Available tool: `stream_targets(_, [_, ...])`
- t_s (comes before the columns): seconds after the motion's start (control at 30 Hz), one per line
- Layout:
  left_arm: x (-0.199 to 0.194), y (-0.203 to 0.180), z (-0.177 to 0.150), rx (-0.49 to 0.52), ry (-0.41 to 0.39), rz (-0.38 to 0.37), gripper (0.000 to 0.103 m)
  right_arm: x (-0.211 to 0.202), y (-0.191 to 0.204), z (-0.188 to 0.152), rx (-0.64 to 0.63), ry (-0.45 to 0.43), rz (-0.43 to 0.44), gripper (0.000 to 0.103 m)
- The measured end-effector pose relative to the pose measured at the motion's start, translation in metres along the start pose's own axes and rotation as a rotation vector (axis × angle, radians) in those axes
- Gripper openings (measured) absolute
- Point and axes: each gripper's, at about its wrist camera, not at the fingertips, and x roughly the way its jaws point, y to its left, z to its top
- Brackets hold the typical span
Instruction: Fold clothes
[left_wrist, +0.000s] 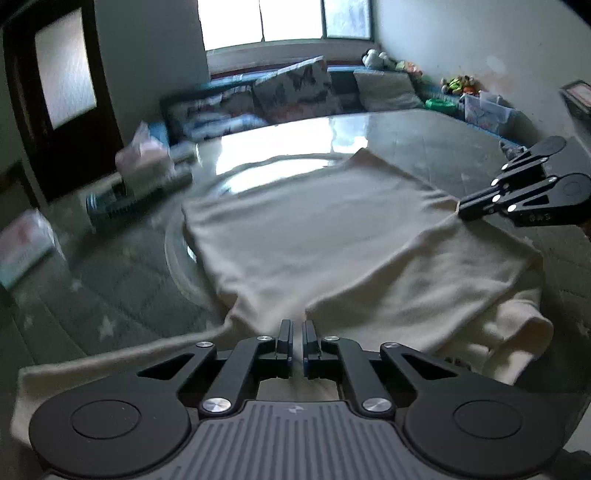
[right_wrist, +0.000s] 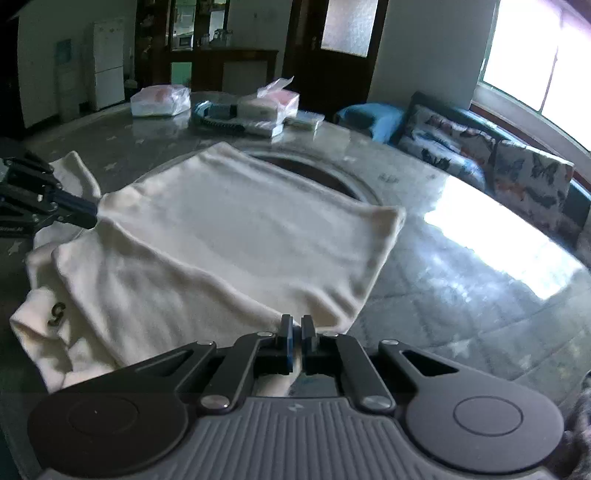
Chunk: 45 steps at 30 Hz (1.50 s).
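A cream garment (left_wrist: 317, 236) lies spread on a round glass-topped table (left_wrist: 424, 129), with its lower part folded over towards the collar. My left gripper (left_wrist: 297, 328) is shut on the garment's near edge. My right gripper (left_wrist: 460, 210) comes in from the right, shut on the opposite edge. In the right wrist view the garment (right_wrist: 229, 240) fills the middle, my right gripper (right_wrist: 296, 323) pinches its near edge and my left gripper (right_wrist: 94, 216) pinches the far left edge. A collar tag with a dark mark (right_wrist: 57, 308) shows at lower left.
Plastic-wrapped packages (right_wrist: 159, 99) (right_wrist: 267, 105) and a blue object (right_wrist: 214, 114) sit at the table's far side. A sofa with patterned cushions (right_wrist: 480, 151) stands beyond the table under a window. A raised round turntable rim (right_wrist: 325, 166) lies under the garment.
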Motion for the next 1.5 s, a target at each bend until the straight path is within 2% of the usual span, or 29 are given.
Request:
stream_targets(0.13, [-0.012, 0.003, 0.0, -0.019, -0.021, 0.003, 0.008, -0.011, 0.001, 0.001, 0.019, -0.03, -0.011, 0.008])
stream_targets(0.23, [-0.026, -0.003, 0.0, -0.007, -0.066, -0.052, 0.009, -0.028, 0.008, 0.002, 0.023, -0.047, 0.028, 0.009])
stream_targets(0.37, [-0.026, -0.021, -0.006, 0.046, -0.066, -0.122, 0.009, -0.041, 0.024, -0.003, 0.005, -0.026, 0.083, 0.009])
stream_targets(0.47, [-0.018, -0.029, -0.014, 0.073, -0.035, -0.123, 0.01, -0.041, 0.035, -0.011, 0.0, 0.0, 0.11, 0.009])
stream_targets(0.63, [-0.026, -0.016, -0.018, 0.03, -0.036, -0.082, 0.01, -0.036, 0.047, -0.017, -0.03, 0.043, 0.103, 0.009])
stream_targets(0.87, [-0.037, 0.004, -0.023, -0.031, -0.038, -0.024, 0.015, -0.032, 0.066, 0.0, -0.023, -0.007, 0.174, 0.009])
stream_targets(1.0, [-0.051, 0.035, -0.032, -0.114, -0.04, 0.097, 0.038, -0.018, 0.08, 0.003, -0.058, 0.021, 0.192, 0.009])
stream_targets(1.1, [-0.06, 0.065, -0.042, -0.199, -0.036, 0.209, 0.044, -0.018, 0.086, 0.007, -0.074, 0.01, 0.196, 0.009])
stream_targets(1.3, [-0.071, 0.128, -0.069, -0.422, -0.006, 0.438, 0.049, -0.008, 0.099, 0.013, -0.099, 0.017, 0.209, 0.011])
stream_targets(1.43, [-0.071, 0.158, -0.083, -0.521, 0.01, 0.49, 0.049, -0.009, 0.098, 0.017, -0.084, 0.008, 0.206, 0.012])
stream_targets(1.5, [-0.065, 0.165, -0.084, -0.549, 0.016, 0.475, 0.047, -0.013, 0.098, 0.019, -0.084, 0.0, 0.201, 0.014])
